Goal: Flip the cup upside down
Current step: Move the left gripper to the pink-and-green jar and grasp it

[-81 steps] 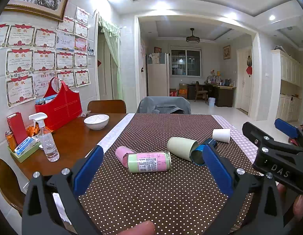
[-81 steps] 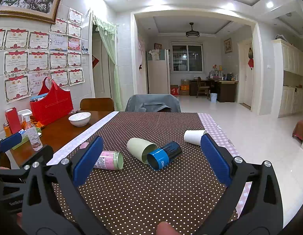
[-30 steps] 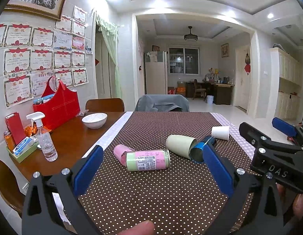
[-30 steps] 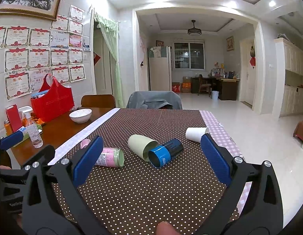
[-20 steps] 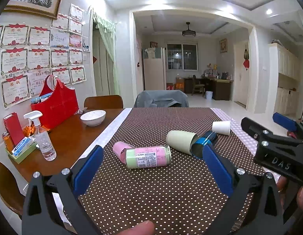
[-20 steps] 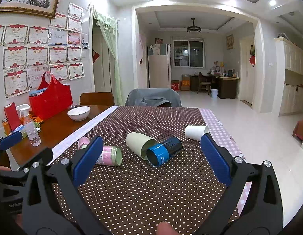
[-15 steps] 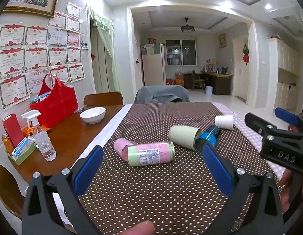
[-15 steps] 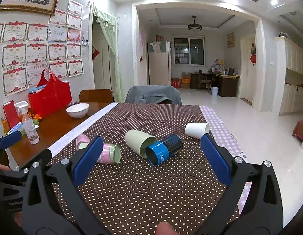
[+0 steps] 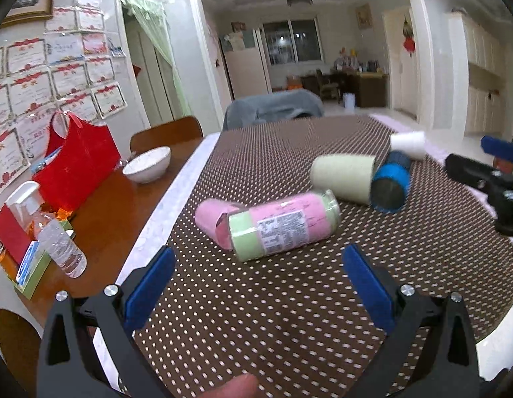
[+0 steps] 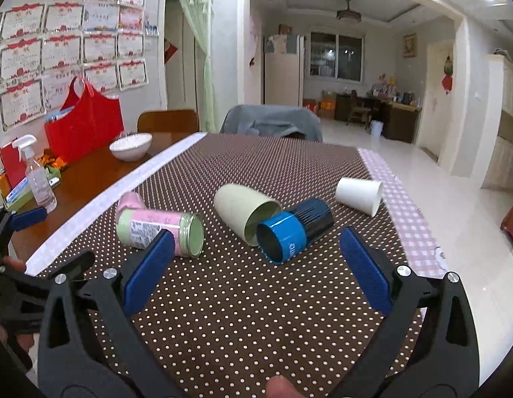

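Right wrist: both tongs (image 10: 253, 265) (image 9: 256, 282) spread, empty; cylindrical cups (image 10: 246, 214) lying on dotted cloth (image 10: 256, 315).

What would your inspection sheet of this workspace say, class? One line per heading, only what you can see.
Surface: wooden table under a brown dotted cloth.
Job's things: five cups on their sides: pink cup, pink-green cup, cream cup, blue cup, white cup.
Clutter: bowl, spray bottle, red bag.
Grippers: left gripper and right gripper open, empty.
Cables: nothing seen.
Surroundings: chairs, certificates on the wall.
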A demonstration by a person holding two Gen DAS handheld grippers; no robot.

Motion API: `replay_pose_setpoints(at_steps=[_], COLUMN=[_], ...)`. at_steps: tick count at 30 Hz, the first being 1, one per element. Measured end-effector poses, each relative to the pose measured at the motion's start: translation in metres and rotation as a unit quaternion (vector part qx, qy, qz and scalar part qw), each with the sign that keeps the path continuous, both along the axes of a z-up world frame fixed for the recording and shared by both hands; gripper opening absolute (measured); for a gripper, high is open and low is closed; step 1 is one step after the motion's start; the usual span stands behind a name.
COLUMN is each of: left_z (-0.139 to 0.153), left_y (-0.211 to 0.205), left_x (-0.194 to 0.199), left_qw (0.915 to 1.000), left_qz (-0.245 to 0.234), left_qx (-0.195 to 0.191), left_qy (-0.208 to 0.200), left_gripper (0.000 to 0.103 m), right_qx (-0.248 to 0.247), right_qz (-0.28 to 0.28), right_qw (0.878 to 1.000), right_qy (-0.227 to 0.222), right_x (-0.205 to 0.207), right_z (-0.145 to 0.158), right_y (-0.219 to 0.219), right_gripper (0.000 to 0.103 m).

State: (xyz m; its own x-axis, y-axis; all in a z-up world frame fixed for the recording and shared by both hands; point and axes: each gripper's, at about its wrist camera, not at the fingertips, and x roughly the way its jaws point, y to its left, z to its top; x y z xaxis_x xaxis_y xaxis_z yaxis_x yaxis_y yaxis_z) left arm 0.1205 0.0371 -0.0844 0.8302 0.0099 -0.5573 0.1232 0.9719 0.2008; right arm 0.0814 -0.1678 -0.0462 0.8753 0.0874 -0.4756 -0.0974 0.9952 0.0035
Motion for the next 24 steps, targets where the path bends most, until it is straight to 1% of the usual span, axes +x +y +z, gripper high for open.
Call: replay_pose_setpoints(at_steps=[4, 7, 10, 12, 16, 19, 24], left_z=[-0.01, -0.019, -0.027, -0.032, -0.034, -0.04, -0.054], left_y=[-0.001, -0.007, -0.013, -0.018, -0.024, -0.028, -0.042], left_x=[0.023, 0.043, 0.054, 0.064, 0.083, 0.096, 0.115], left_qw=[0.9988, 0.9946, 0.9892, 0.9836, 0.9741, 0.9654, 0.943], left_qz=[-0.034, -0.073, -0.107, -0.131, -0.158, -0.179, -0.229], left_qx=[0.031, 0.062, 0.084, 0.105, 0.143, 0.169, 0.212], left_qy=[0.017, 0.038, 0.054, 0.066, 0.076, 0.086, 0.115], left_gripper=[0.099, 0.099, 0.099, 0.099, 0.099, 0.099, 0.099], right_qx=[-0.004, -0.005, -0.007, -0.005, -0.002, 0.0, 0.007], right_qz=[0.0, 0.0, -0.001, -0.003, -0.007, -0.01, -0.014], right_qw=[1.0, 1.0, 0.999, 0.999, 0.998, 0.997, 0.996], right_qy=[0.016, 0.027, 0.037, 0.047, 0.063, 0.075, 0.093], right_x=[0.017, 0.026, 0.032, 0.037, 0.048, 0.058, 0.073], right_z=[-0.009, -0.013, -0.018, -0.022, -0.03, -0.036, -0.045], right_y=[0.003, 0.004, 0.004, 0.003, 0.0, -0.004, -0.011], right_gripper=[0.097, 0.097, 0.097, 0.097, 0.097, 0.097, 0.097])
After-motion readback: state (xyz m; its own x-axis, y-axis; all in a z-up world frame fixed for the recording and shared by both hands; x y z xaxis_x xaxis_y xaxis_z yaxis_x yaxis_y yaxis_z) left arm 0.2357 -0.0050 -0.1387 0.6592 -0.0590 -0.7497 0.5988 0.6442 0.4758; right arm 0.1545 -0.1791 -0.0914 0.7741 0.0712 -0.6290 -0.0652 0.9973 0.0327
